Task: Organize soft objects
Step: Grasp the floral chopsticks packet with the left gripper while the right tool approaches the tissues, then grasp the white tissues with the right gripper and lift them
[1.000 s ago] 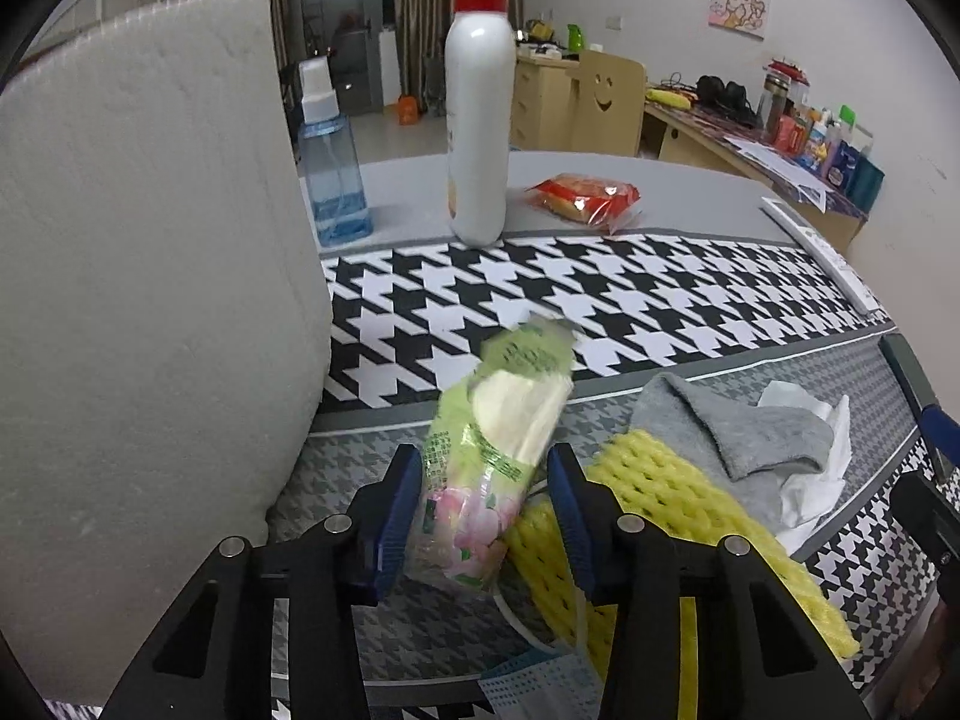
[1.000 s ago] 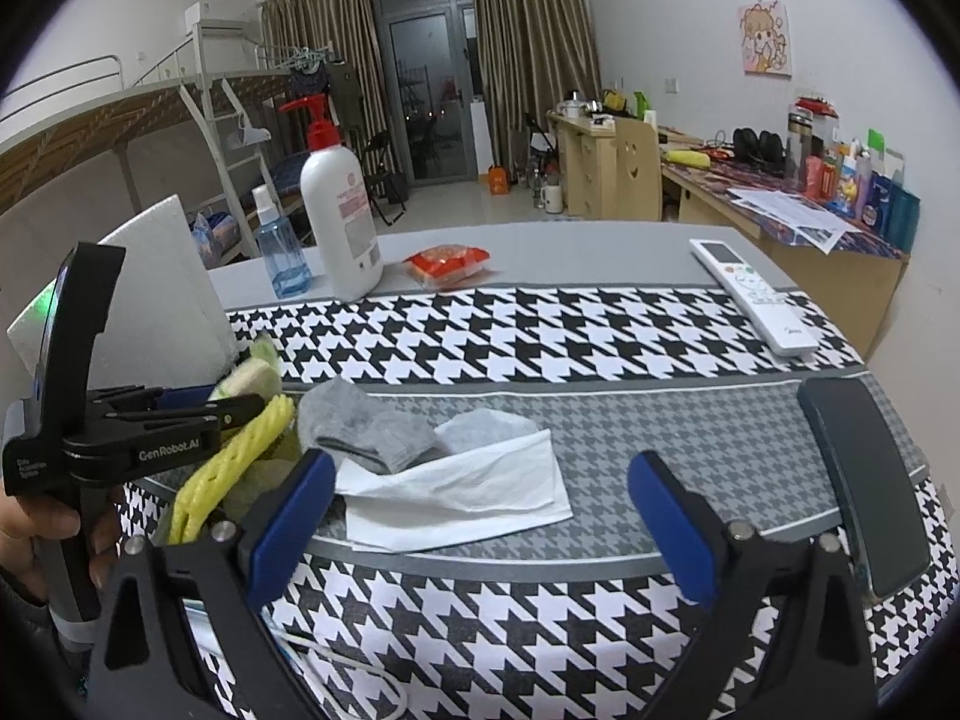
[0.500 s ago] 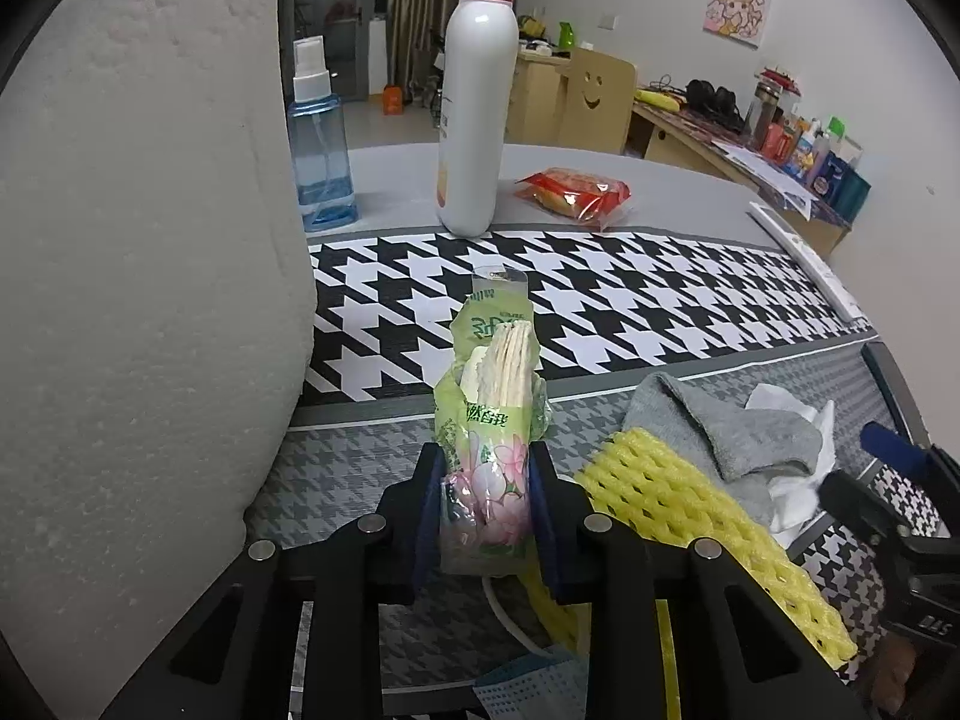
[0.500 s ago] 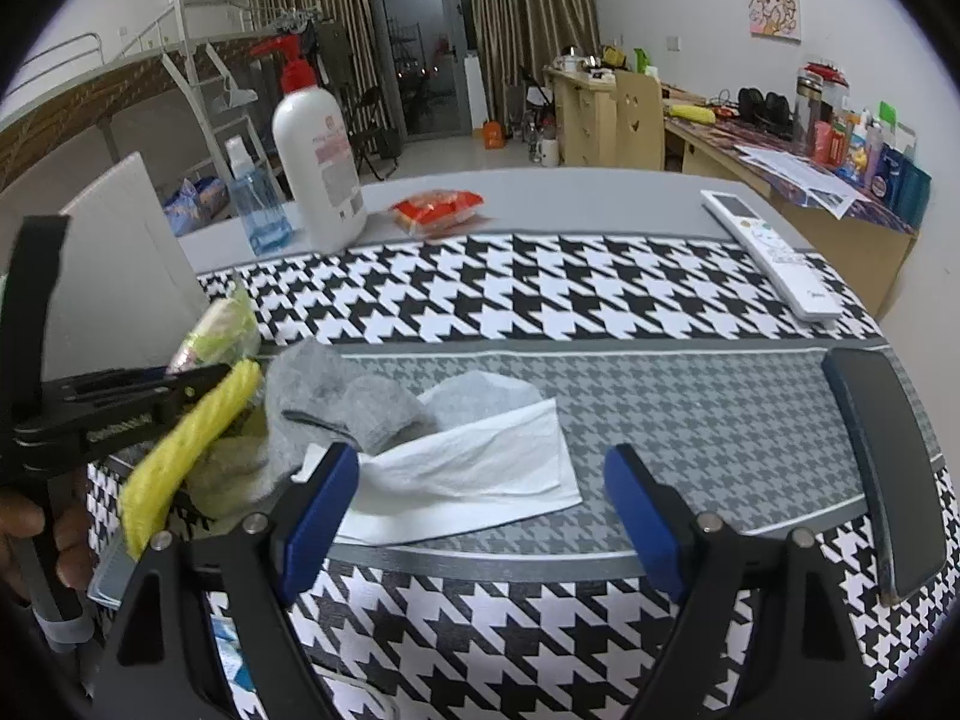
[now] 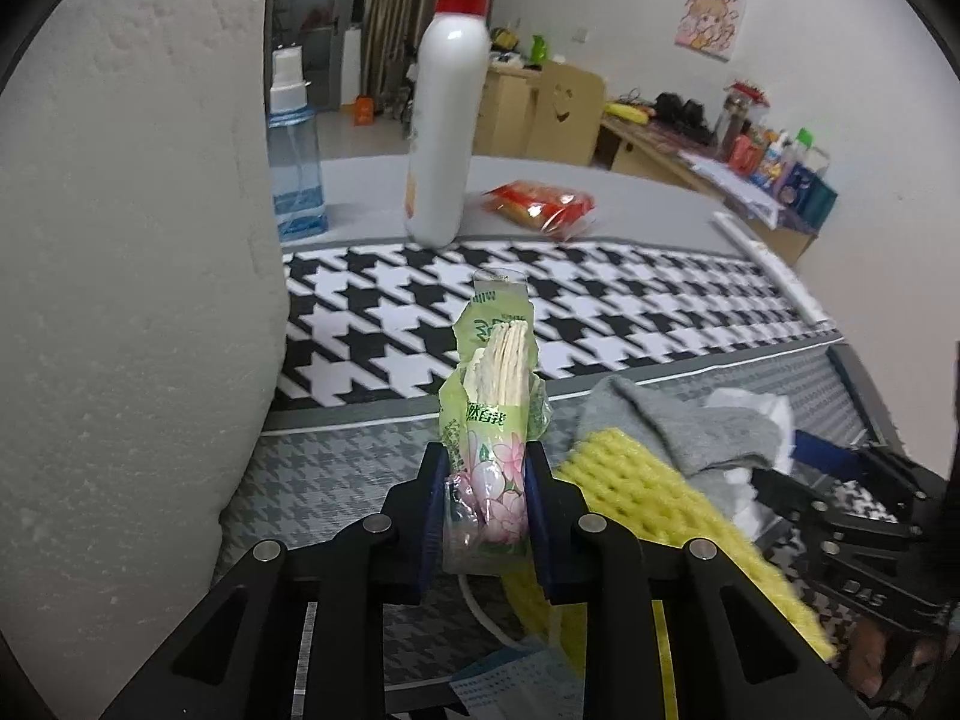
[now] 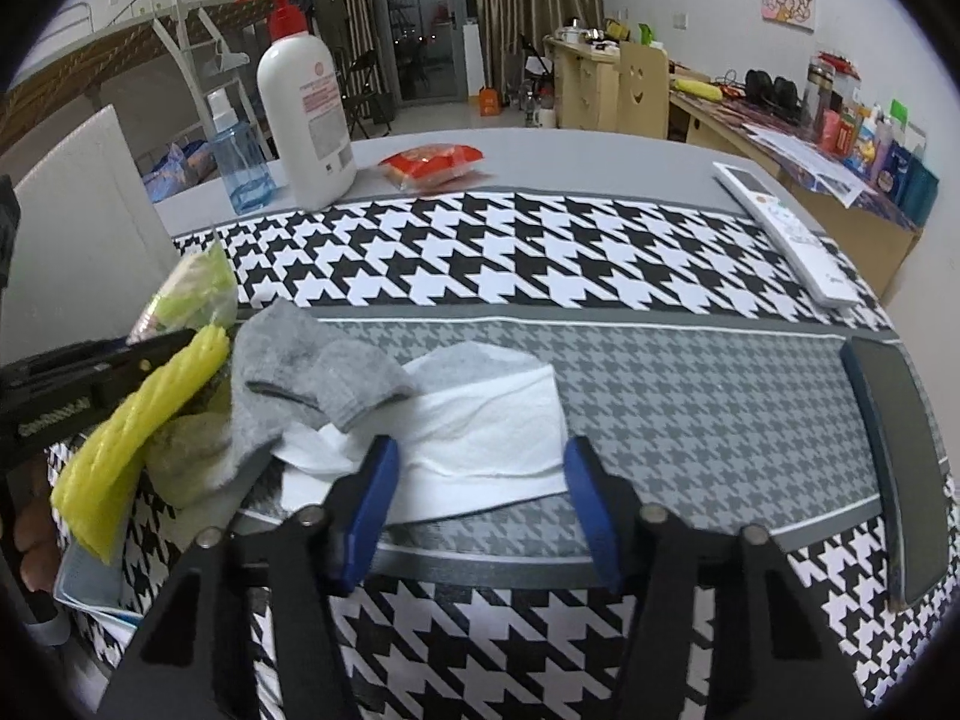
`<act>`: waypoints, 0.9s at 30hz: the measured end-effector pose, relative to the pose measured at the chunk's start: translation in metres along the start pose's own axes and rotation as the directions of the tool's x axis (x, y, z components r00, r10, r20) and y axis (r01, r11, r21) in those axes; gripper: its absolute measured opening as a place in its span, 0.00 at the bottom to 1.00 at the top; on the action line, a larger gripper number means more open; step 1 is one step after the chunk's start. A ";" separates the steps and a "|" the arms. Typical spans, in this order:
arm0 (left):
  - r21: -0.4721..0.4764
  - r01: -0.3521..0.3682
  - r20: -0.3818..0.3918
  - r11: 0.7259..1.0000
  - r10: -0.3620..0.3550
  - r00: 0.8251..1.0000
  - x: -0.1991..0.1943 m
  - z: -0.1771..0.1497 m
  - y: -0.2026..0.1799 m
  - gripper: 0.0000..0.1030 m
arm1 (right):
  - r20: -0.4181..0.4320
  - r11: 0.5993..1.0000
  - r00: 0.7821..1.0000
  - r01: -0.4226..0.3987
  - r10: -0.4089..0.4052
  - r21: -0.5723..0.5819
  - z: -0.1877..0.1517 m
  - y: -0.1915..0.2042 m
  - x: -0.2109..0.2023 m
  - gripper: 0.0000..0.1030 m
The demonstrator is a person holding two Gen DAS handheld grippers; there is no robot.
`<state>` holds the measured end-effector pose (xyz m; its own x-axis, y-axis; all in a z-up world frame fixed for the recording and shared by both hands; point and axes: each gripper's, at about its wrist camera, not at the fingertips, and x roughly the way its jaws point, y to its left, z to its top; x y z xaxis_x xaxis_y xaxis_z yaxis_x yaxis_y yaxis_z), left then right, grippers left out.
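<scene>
My left gripper is shut on a green tissue pack with pink flowers and holds it upright above the cloth. Right of it lie a yellow foam net and a grey sock. In the right wrist view my right gripper is open, its blue fingers astride the near edge of a white tissue. The grey sock, the yellow foam net and the tissue pack lie to its left, by the left gripper.
A white foam board stands at the left. A white pump bottle, a blue spray bottle and a red snack pack stand at the back. A remote and a dark phone lie at the right. A blue face mask lies near.
My left gripper closed on the tissue pack and raised it upright. My right gripper narrowed and moved forward and down to the white tissue.
</scene>
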<state>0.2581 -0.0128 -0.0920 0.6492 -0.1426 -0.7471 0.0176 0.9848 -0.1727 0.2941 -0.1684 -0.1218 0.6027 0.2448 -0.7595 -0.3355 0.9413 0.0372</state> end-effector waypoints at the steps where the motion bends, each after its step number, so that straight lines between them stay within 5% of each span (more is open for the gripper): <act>1: 0.002 0.011 0.014 1.000 -0.011 1.000 -0.003 0.000 -0.001 0.26 | 0.000 1.000 1.000 0.004 -0.004 -0.002 0.000 0.001 0.000 0.54; 13: -0.007 0.056 0.068 0.998 -0.055 0.996 -0.013 -0.001 0.001 0.26 | -0.002 0.998 1.000 0.012 -0.012 -0.062 0.000 0.015 0.002 0.13; 27: 0.008 0.080 0.117 0.997 -0.080 0.990 -0.025 -0.004 -0.002 0.26 | 0.080 1.000 0.997 0.014 -0.015 0.014 0.003 0.001 -0.032 0.10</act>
<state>0.2383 -0.0120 -0.0754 0.7303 -0.2088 -0.6504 0.0754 0.9709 -0.2271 0.2768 -0.1750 -0.0952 0.6635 0.2486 -0.7056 -0.3172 0.9477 0.0356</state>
